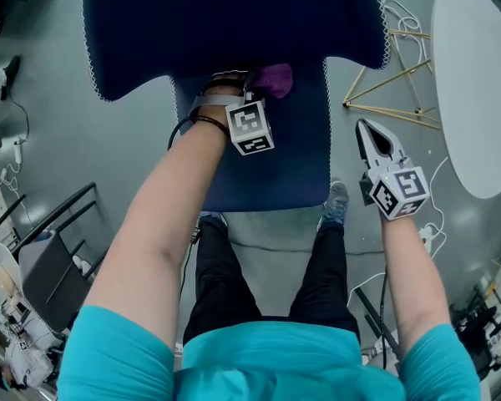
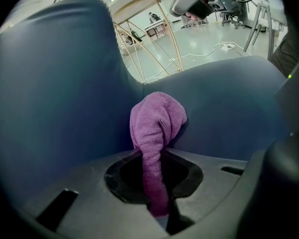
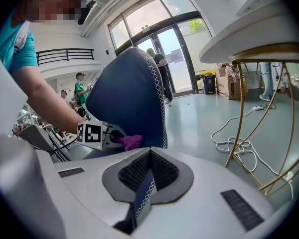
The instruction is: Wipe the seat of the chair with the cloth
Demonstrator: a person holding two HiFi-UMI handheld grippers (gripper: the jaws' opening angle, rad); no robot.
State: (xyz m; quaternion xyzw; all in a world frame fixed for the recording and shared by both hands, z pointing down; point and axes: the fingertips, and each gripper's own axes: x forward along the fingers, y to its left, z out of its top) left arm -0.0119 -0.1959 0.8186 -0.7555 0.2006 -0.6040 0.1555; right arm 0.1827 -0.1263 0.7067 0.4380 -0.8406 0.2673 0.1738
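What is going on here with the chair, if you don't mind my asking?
A person is cleaning a blue chair with two handheld grippers. The left gripper is clamped on a purple cloth and presses it onto the seat, right where it meets the backrest. The right gripper is held beside the chair, over the floor, jaws closed and touching nothing.

Purple terry cloth (image 1: 274, 79) upper centre; navy fabric chair (image 1: 275, 170) edged in white zigzag stitching; white round tabletop (image 1: 476, 82) upper right.
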